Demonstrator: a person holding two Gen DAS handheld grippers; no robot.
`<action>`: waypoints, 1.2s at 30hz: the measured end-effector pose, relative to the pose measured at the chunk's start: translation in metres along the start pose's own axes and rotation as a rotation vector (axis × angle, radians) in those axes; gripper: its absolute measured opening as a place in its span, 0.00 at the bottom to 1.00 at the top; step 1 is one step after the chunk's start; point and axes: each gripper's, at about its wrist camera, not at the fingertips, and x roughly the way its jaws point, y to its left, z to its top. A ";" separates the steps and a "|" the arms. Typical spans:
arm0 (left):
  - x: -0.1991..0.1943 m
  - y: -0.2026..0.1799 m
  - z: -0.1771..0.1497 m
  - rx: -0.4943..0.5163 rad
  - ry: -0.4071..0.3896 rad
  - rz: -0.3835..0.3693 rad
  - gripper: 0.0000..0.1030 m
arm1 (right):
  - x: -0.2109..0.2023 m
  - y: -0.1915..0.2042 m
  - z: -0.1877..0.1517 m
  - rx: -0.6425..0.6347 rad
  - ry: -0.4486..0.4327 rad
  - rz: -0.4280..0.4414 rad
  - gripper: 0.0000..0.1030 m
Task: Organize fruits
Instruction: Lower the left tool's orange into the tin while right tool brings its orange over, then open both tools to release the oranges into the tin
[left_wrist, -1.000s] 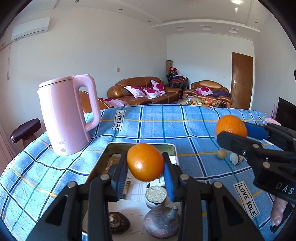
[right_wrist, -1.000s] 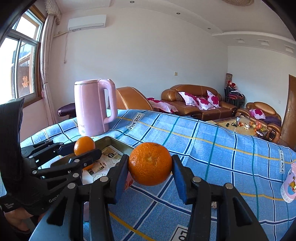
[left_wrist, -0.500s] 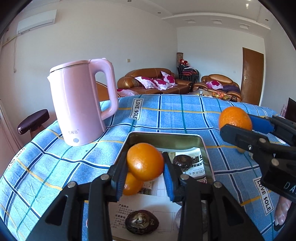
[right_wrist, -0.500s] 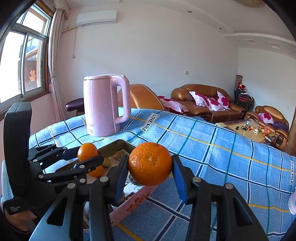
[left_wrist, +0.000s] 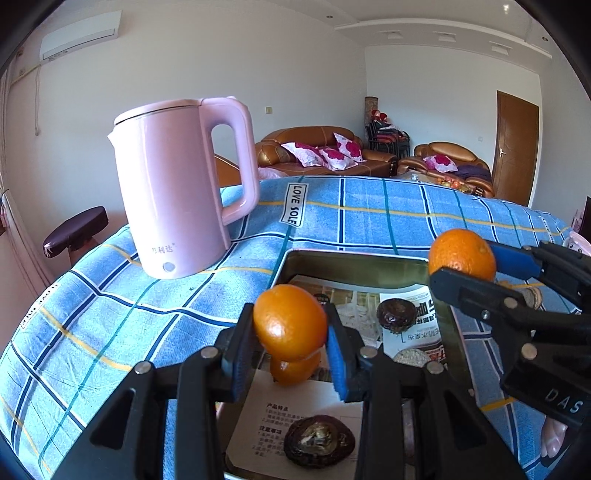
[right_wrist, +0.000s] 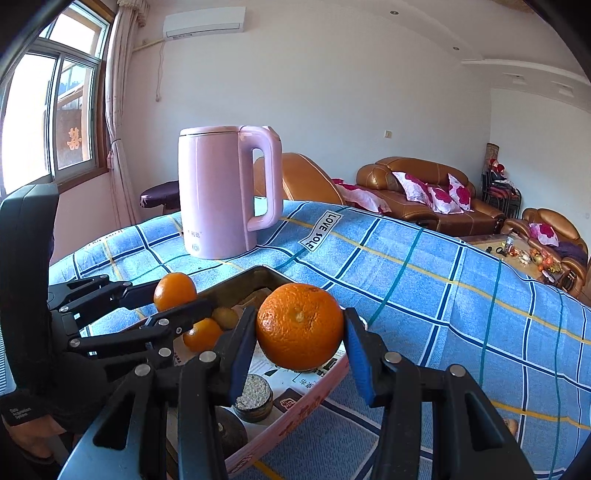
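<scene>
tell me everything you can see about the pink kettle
The pink kettle is a tall, smooth, plastic-looking jug with a flat closed lid, a big loop handle on its right side and small print with a round button low on its front. It stands upright on the blue checked cloth, behind the tray, untouched by either gripper.

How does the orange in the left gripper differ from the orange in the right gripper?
The orange in the left gripper looks smaller and smooth-skinned; the orange in the right gripper looks bigger, with pebbly skin. The left one hangs above another orange lying in the tray; the right one hangs over the tray's edge. The right one shows a stem scar; the left one shows none. Both are clamped between blue pads.
</scene>
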 end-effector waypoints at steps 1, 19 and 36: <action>0.000 0.000 0.000 0.001 0.002 0.000 0.36 | 0.002 0.000 0.000 0.000 0.003 0.002 0.47; 0.006 0.006 -0.004 0.011 0.034 0.015 0.36 | 0.027 0.009 -0.010 -0.005 0.068 0.036 0.47; 0.012 -0.001 -0.007 0.061 0.067 0.073 0.44 | 0.041 0.009 -0.017 -0.014 0.149 0.064 0.50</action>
